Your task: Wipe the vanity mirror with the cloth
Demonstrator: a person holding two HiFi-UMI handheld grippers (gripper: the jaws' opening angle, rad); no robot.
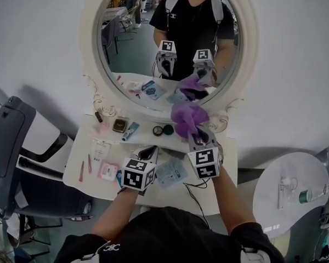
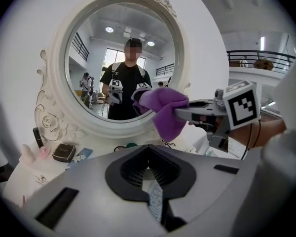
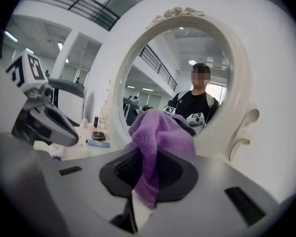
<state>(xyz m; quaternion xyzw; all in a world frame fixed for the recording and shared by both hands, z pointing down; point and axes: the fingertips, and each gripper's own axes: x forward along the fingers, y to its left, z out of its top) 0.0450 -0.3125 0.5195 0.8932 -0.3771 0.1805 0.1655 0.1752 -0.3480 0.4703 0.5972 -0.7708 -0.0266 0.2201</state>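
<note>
**Right claw** (image 1: 196, 135): pinching the cloth (image 1: 187, 116). One fold is clamped between the jaws and the rest is bunched up loose over the tips.

**Left claw** (image 1: 149, 151): jaws pressed together with nothing between them. It hangs low and to the left of the right claw, over the table top (image 1: 228, 147), and I judge it idle.

**Progress**
- The cloth is picked up and brought to the work.
- The vanity mirror (image 1: 137, 43) stands straight ahead of the right claw.
- The bunch sits at the lower right of the glass, just above the bottom of the frame (image 1: 90, 53). It meets its own reflection there, so I read it as touching or all but touching.
- The glass up and to the left of the claw has no cloth on it. I cannot tell wiped glass from unwiped, as no streaks or smears show.
- My judgement is that wiping is at an early pass along the bottom edge and most of the surface is still to do.

**Materials**
- Cloth: purple and fleecy, with a short nap like microfibre. It is soft and slumps into rounded folds.
- Mirror: round to slightly oval, hard and flat, giving a sharp reflection.
- Frame: cream and glossy, moulded with scrolls, with a rose at the side and a floral crest on top.
- Table top: white and smooth. It is scattered with small flat packets, and a dark square compact (image 1: 119, 125) lies well left of the right claw.
</note>
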